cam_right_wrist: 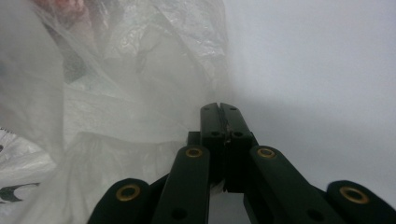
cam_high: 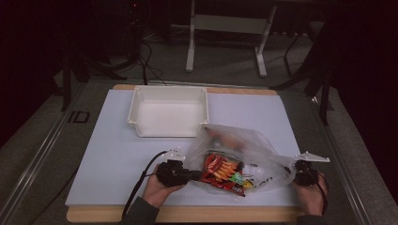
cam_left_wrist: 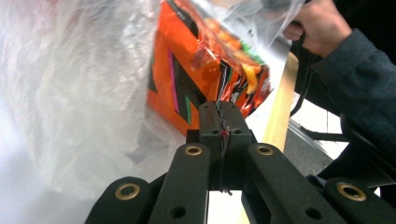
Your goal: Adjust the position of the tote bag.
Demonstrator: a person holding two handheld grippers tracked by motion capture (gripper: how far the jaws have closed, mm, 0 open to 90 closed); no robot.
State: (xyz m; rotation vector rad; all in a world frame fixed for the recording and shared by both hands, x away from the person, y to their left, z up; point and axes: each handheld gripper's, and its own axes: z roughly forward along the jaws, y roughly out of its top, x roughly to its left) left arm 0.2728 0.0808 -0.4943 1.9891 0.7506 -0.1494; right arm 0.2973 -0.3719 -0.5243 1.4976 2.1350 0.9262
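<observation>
A thin, crinkled clear plastic bag [cam_high: 244, 159] lies on the near half of the white sheet [cam_high: 112, 140] that covers the table, bulging and creased, with black print near its right end. Inside it sits a glossy orange snack packet [cam_high: 220, 172] with green, pink and black markings, its foil folded and shiny.

The left gripper [cam_high: 191, 175] has its black jaws clenched on the packet's sealed edge — in the left gripper view the packet [cam_left_wrist: 196, 70] rises straight from the closed tips, with film [cam_left_wrist: 70, 93] draped beside it. The right gripper [cam_high: 294, 175] is clamped on the bag's right end; in its own view the jaws are pressed together with wrinkled film [cam_right_wrist: 116, 116] bunched at their left, smooth white sheet to the right.

A white plastic bin [cam_high: 168, 111], rectangular with a rolled rim, stands behind the bag, near its upper left corner — whether they touch I cannot tell. The sheet left of the bag is bare. Both hands sit close to the table's pale wooden front edge [cam_high: 187, 214].
</observation>
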